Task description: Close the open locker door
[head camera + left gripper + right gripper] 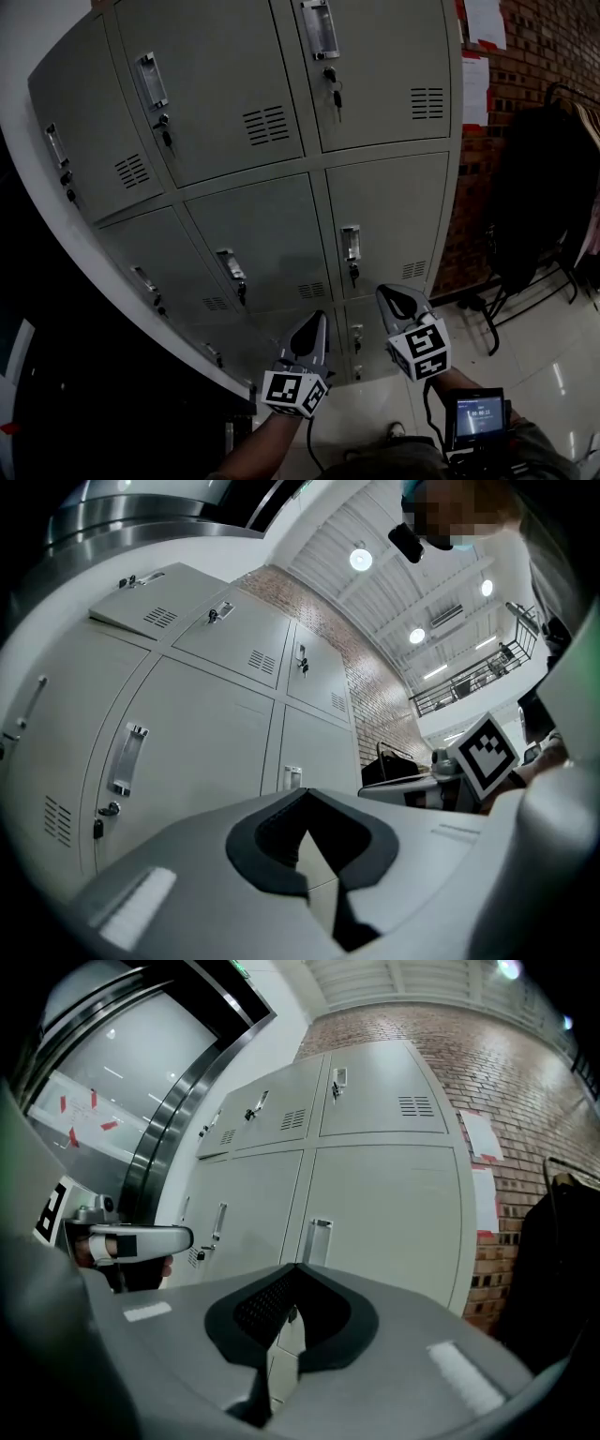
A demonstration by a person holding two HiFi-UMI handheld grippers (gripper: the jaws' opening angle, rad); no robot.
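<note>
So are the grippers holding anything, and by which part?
Nothing is held. The left gripper and the right gripper both have their jaws shut with nothing between them, in front of the lockers.

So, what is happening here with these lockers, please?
A person stands in front of a bank of grey lockers, holding a gripper in each hand. The left gripper and the right gripper both point towards the lower doors. Their jaws are shut with nothing between them, and neither seems to touch a door. In the head view every door looks closed, so no open door is being handled right now.
</note>
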